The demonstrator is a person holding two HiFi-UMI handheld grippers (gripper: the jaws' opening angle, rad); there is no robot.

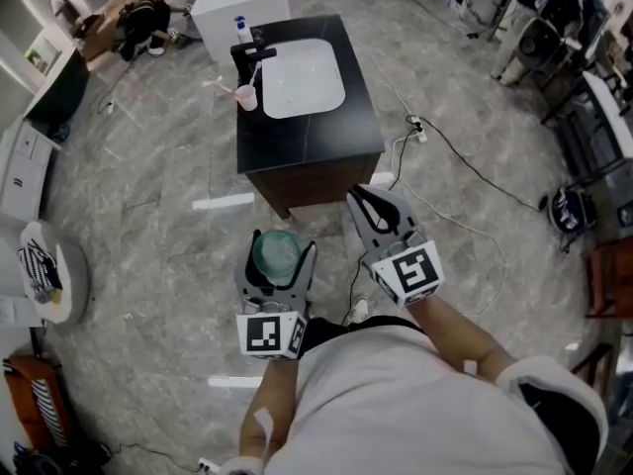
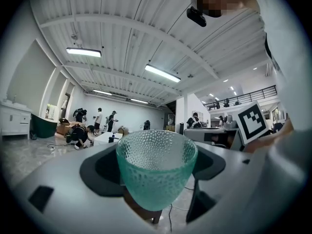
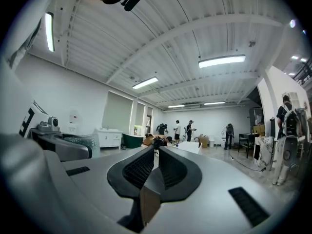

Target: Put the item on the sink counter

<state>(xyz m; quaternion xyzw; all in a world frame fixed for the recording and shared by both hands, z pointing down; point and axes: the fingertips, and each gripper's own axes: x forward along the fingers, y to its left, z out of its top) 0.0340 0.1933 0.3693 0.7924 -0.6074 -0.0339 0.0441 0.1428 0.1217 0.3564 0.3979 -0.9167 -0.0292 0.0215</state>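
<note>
1. My left claw (image 1: 282, 248) is nearest, close to my body. It points level and is closed on the glass cup (image 2: 156, 172), with one pad on each side of the wall just below the rim. The cup is upright and in the air over the floor (image 1: 148, 226).
2. Handling (judged): the cup is teal, dimpled glass, so it is rigid, brittle and fairly light. The dimples should give the pads some friction. The wall tapers toward the base, so grip it high on the body, where it is widest, and use moderate force. Set it down gently and avoid any impact.
3. My right claw (image 1: 362, 199), just right of the left and slightly farther out, is closed on nothing.
4. Farther ahead, beyond a strip of floor, is the black sink table (image 1: 297, 151). Its near edge is bare. The white basin (image 1: 302, 77) lies beyond that, with a pink cup (image 1: 245, 97) to its left.
</note>
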